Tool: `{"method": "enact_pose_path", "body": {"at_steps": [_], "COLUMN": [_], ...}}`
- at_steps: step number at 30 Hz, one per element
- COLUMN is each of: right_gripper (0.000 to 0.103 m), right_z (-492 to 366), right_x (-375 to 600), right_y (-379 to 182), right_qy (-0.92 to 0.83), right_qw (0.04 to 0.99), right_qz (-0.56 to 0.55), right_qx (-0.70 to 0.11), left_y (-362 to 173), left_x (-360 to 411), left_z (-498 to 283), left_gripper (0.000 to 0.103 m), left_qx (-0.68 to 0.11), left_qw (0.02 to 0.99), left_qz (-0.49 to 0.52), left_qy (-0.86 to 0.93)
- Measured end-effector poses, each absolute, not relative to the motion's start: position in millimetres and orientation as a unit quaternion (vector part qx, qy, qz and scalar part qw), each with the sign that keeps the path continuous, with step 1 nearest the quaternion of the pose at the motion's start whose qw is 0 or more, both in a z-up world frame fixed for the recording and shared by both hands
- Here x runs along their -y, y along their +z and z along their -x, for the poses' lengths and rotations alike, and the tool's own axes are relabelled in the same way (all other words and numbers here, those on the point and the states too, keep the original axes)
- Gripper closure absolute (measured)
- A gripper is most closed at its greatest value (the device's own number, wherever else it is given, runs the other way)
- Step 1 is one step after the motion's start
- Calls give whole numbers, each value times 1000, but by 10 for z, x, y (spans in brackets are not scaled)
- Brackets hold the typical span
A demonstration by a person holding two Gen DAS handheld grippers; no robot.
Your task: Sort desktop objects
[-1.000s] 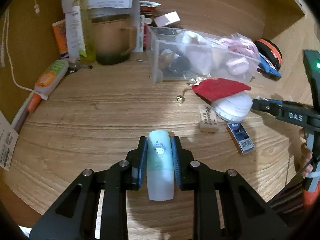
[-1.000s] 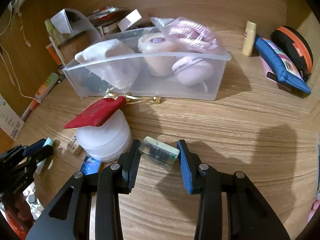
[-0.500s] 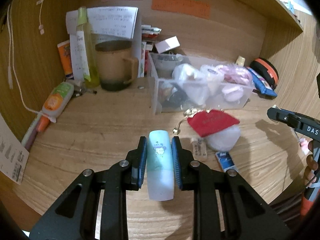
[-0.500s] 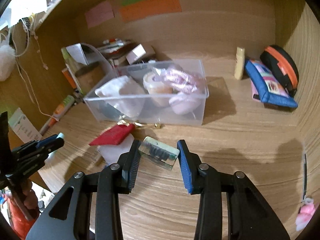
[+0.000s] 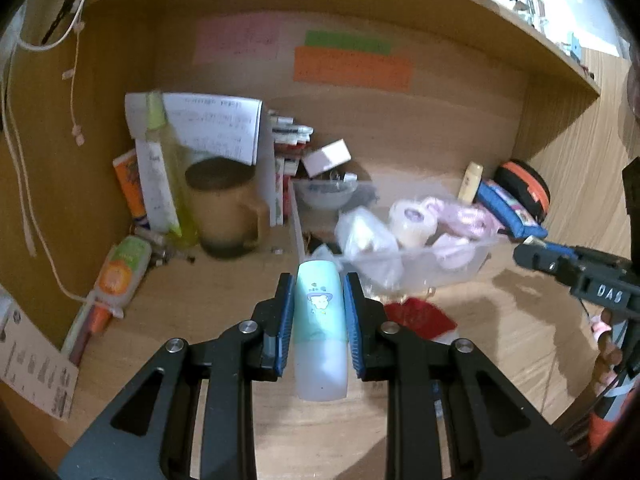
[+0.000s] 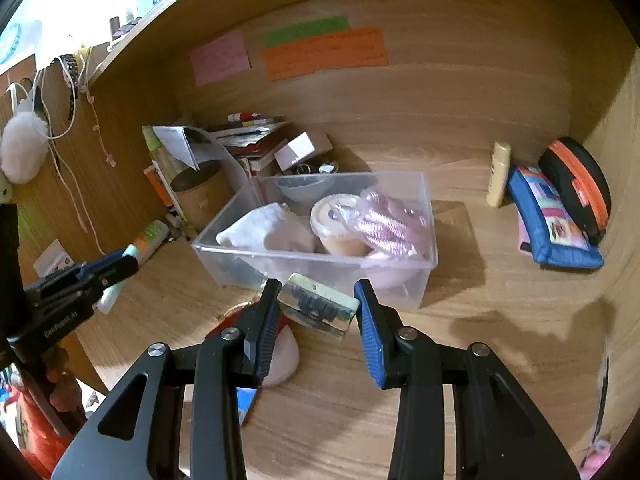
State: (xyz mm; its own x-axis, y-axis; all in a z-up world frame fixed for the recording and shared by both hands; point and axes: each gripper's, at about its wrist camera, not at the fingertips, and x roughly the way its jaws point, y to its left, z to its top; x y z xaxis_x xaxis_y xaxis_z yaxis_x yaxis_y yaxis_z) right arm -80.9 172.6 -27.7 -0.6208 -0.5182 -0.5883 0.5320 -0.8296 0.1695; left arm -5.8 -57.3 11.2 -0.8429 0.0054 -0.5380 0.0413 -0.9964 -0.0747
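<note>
Mint-green tube (image 5: 320,320): clamped between your left gripper's (image 5: 318,286) blue fingers (image 5: 285,320), above the counter (image 5: 192,300). Its long axis runs along the fingers, rounded end pointing away from you toward the clear bin (image 5: 440,268), pale end toward the camera. A small cartoon figure in a purple hat is printed on it; no text can be read.

Your right gripper (image 6: 316,300) is closed on a small clear case (image 6: 320,306) with something dark and ridged inside. The case lies crosswise between the fingers (image 6: 268,320), tilted, its right end lower. The left finger presses its end; contact on the right side is hard to make out. What the case contains you cannot tell.

Beyond, the clear bin (image 6: 312,264) stands on the counter and holds a white pouch (image 6: 268,232), a round tub (image 6: 340,224) and a pink-striped bag (image 6: 384,228). Just before the bin a red item (image 5: 420,316) lies on a white round thing (image 6: 284,356), both partly hidden by the fingers.

In the left view the right gripper (image 5: 532,254) enters at the right edge, marked "DAS". In the right view the left gripper (image 6: 124,262) carries pale lettering, too blurred to read. Pink, green and orange notes (image 6: 324,54) hang on the back wall, their writing illegible.
</note>
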Motion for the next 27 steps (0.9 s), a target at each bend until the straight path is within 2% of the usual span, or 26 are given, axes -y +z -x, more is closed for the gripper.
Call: {"method": "enact_pose_path", "body": {"at_steps": [20, 24, 27], "right_gripper": [69, 69, 69], "right_z": [1342, 1484, 1549], "right_x": [-1218, -1173, -1157], "right_y": [-413, -475, -517], "right_qy": [-885, -882, -881], "right_qw": [319, 317, 315], "right_qz": [-337, -346, -352], "right_qx": [-42, -39, -37], "left_y": [134, 66, -4], "left_x": [543, 630, 633], "left_z": [823, 876, 798], "left_gripper": [80, 80, 80], "left_qx": [-38, -52, -35], "left_qw": [-23, -32, -23], "left_qz": [-295, -307, -317], "left_qy": [-954, -950, -948]}}
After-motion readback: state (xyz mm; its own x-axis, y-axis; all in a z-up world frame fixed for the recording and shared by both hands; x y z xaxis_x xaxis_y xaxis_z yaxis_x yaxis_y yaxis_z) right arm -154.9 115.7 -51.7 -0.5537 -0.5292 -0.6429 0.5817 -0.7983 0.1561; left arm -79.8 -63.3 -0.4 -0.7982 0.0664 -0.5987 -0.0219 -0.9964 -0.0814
